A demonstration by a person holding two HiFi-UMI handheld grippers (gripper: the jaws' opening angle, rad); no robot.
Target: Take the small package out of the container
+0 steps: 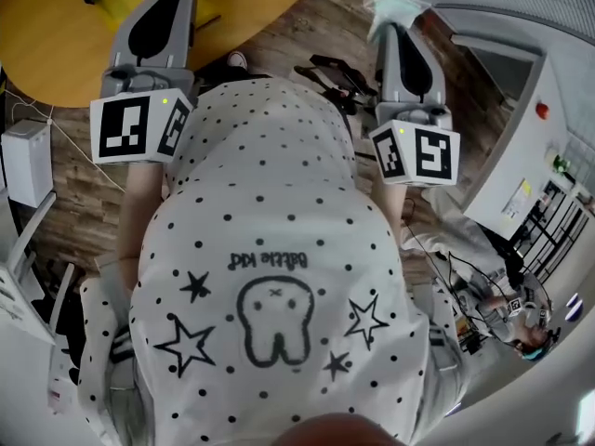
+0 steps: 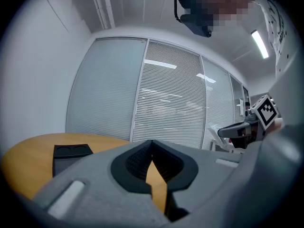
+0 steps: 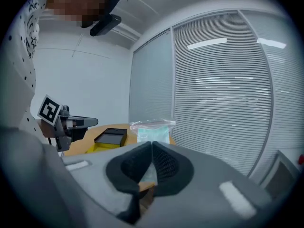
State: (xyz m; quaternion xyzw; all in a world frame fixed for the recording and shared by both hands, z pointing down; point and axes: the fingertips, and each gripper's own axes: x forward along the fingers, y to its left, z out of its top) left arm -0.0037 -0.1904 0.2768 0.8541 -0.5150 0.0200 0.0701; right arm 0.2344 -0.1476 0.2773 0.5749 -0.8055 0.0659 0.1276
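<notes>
A small clear package with a teal insert [image 3: 153,130] sticks up from between the pads of my right gripper [image 3: 152,148], which is shut on its lower part. In the head view the package [image 1: 395,6] juts past the right gripper [image 1: 398,28] above the wooden floor. The black container [image 3: 110,137] lies on the round yellow table [image 3: 80,144], left of the package and apart from it. My left gripper [image 2: 151,147] has its tips together with nothing between them, and it is held over the table [image 2: 28,160] near the black container [image 2: 71,155].
A wall of slatted blinds [image 3: 223,84] runs behind the table. Cables and dark gear lie on the wooden floor [image 1: 325,72]. White cabinets [image 1: 521,147] stand at the right. The person's dotted white shirt [image 1: 270,249] fills the middle of the head view.
</notes>
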